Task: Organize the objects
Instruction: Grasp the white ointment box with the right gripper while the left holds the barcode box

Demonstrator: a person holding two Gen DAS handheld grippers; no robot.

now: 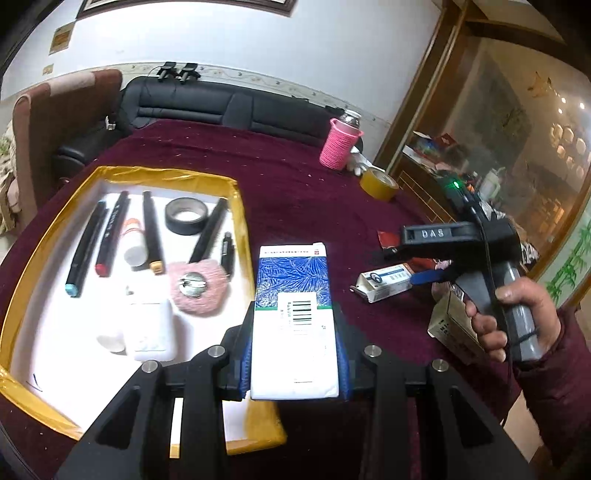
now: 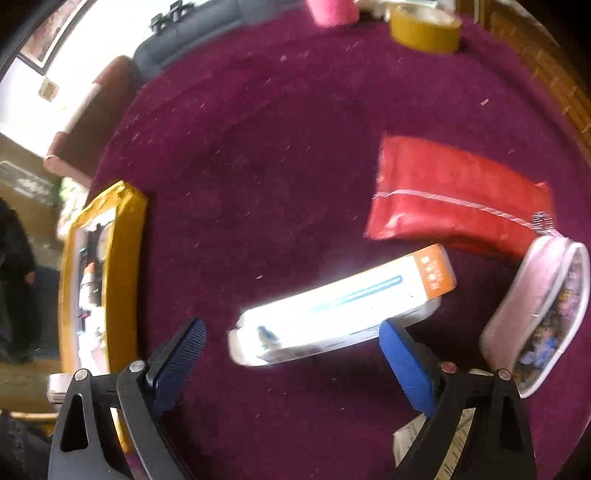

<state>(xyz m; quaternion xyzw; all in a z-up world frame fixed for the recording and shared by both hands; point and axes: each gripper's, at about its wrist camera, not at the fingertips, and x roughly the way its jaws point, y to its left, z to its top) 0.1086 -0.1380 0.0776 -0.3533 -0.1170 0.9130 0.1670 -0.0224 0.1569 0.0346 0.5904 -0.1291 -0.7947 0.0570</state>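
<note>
My left gripper (image 1: 293,354) is shut on a blue-and-white carton (image 1: 293,295) and holds it above the right edge of a yellow-rimmed white tray (image 1: 236,206). The tray holds several markers (image 1: 88,243), a black tape roll (image 1: 185,215), a pink knitted pad (image 1: 197,288) and a white box (image 1: 151,328). My right gripper (image 2: 291,354) is open, its blue pads either side of a white box with an orange end (image 2: 343,310) lying on the maroon cloth. The same gripper (image 1: 424,273) shows in the left wrist view, held by a hand.
A red pouch (image 2: 454,199) and a pink pencil case (image 2: 539,314) lie right of the white box. A yellow tape roll (image 2: 424,26) and a pink-sleeved bottle (image 1: 338,144) stand at the far side. Small cartons (image 1: 384,284) lie near the right hand. The tray also shows at the left of the right wrist view (image 2: 125,258).
</note>
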